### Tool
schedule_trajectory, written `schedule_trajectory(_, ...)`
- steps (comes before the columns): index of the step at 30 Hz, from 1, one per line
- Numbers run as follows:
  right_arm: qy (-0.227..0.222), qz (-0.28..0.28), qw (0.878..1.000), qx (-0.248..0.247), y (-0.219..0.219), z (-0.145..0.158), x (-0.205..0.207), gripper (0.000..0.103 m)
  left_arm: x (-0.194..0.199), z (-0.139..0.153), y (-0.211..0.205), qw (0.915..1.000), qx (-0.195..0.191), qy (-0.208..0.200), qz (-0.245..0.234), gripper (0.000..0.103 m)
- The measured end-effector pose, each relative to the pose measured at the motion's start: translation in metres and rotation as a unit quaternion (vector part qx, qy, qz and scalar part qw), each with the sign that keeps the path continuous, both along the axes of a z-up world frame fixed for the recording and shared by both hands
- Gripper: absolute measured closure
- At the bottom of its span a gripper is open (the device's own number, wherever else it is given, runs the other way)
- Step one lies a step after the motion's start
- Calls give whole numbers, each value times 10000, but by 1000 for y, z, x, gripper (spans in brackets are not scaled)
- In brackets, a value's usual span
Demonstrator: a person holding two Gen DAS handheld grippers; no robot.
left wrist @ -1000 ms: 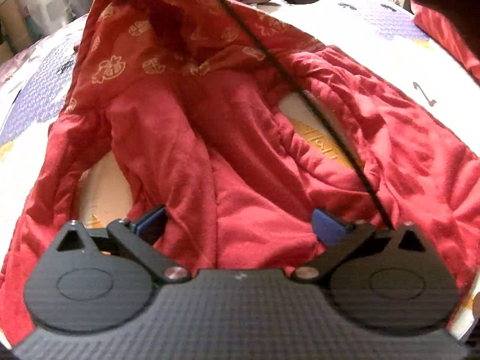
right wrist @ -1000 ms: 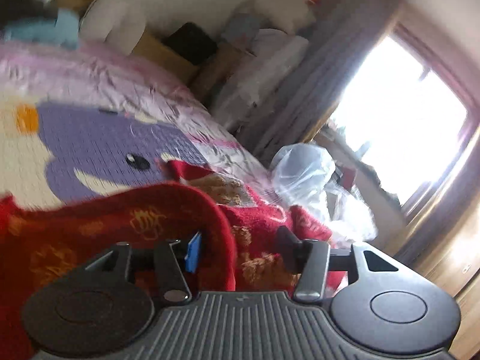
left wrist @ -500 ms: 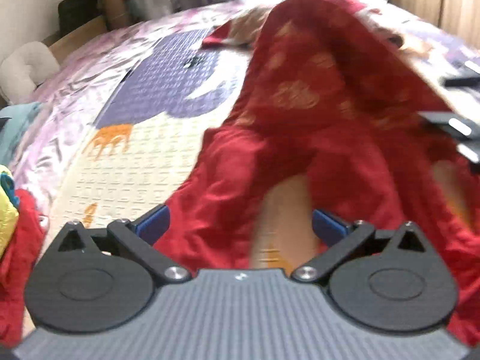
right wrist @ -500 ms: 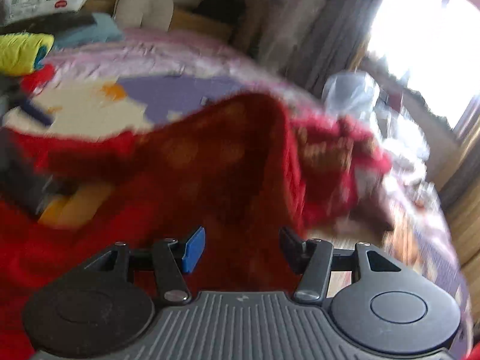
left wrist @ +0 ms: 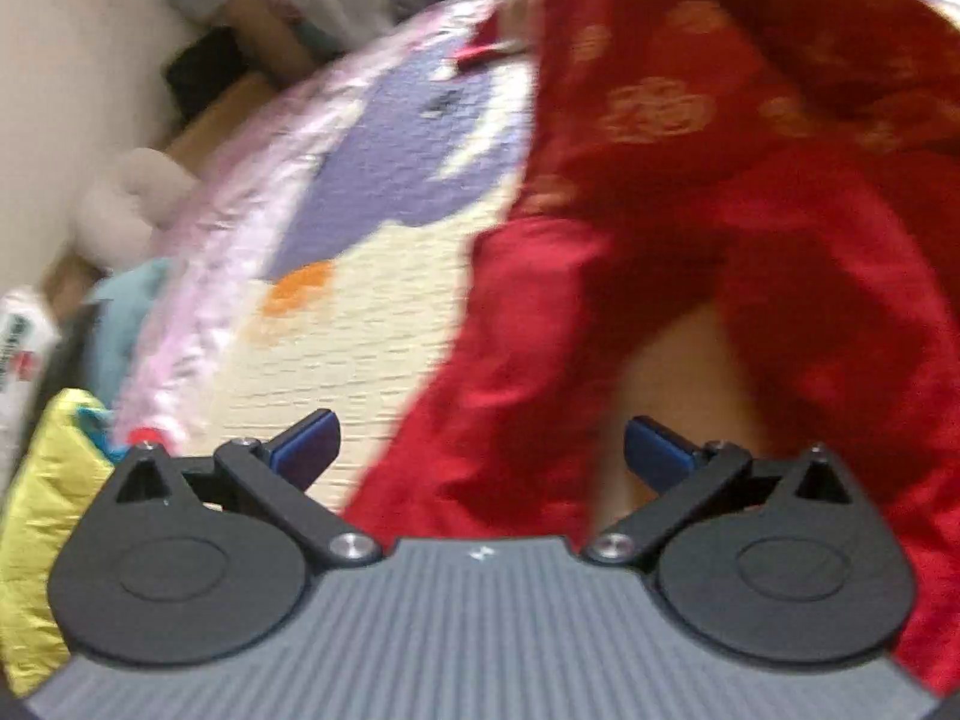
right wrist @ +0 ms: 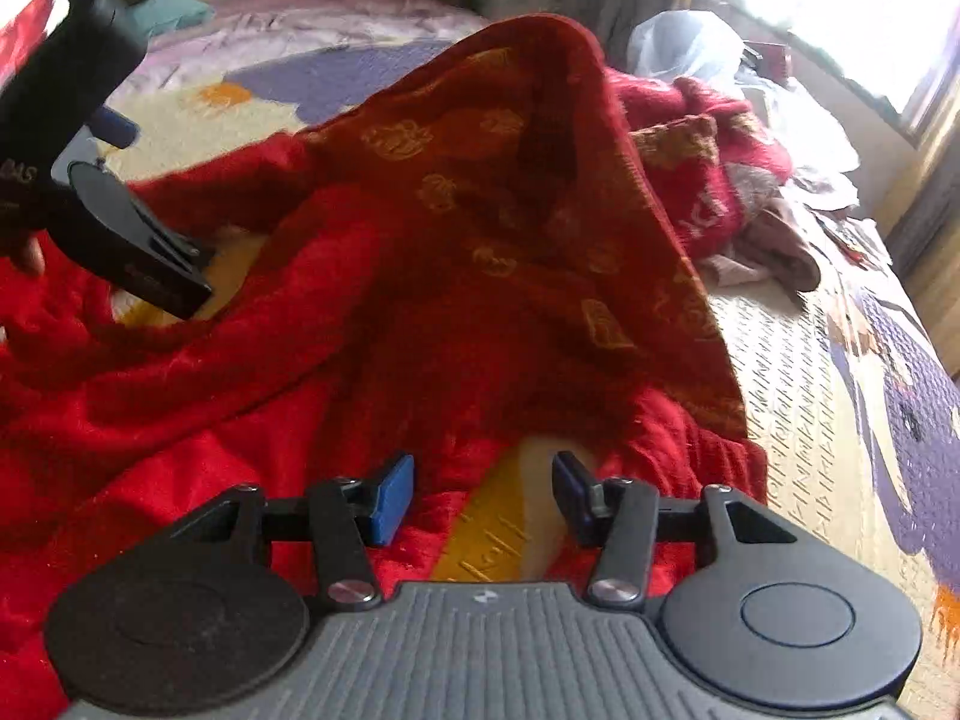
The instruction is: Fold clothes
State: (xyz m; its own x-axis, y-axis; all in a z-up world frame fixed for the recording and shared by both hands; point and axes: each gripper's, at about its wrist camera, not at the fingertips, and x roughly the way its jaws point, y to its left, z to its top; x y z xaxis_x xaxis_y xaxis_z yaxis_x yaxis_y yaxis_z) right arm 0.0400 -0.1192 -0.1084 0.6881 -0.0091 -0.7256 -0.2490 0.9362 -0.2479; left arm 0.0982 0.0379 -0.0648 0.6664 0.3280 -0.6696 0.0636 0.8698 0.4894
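left claw: wide apart, holds nothing, edge of red garment between its fingers | red garment: heaped on bed, one fold standing tall | right claw: about half apart and closing, empty, pads clear of the garment hem below | far right: more clothes near window.

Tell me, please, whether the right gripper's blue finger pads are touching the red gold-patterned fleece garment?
Cannot tell. In the right wrist view, the closing right gripper has pads overlapping the red garment, but nothing shows whether they press on it or hover above.
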Motion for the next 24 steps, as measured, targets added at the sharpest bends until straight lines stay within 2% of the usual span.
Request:
schedule_trajectory(3,-92,-270,9993,254,-17,4,-1,50,4,-3,8,9999,-75,68,43,0)
schedule_trajectory(8,-118,-130,9996,-229,-12,2,-1,50,2,-2,6,10000,-4,57,-44,0)
schedule_trajectory(11,-115,-236,9980,567,-28,18,-3,51,3,-1,8,9999,-45,66,-65,0)
schedule_trajectory(13,-162,-391,9955,845,-41,23,-3,51,3,-1,8,9999,-43,64,-77,0)
schedule_trajectory(15,-149,-597,9936,945,-53,24,-2,51,3,-2,8,9999,-33,62,-87,0)
schedule_trajectory(17,-50,-692,9950,723,-53,17,6,52,3,-2,8,9999,-29,59,-89,1)
schedule_trajectory(19,47,-793,9956,501,-54,10,13,60,3,-2,9,10000,-45,63,-55,3)
schedule_trajectory(20,84,-877,9954,386,-53,6,17,73,3,-2,10,10000,-43,64,-22,3)
schedule_trajectory(22,99,-1033,9945,121,-53,-2,22,87,4,-2,12,10000,25,47,54,8)
schedule_trajectory(24,58,-1144,9933,-122,-55,-8,21,91,7,-4,17,9997,164,24,186,13)
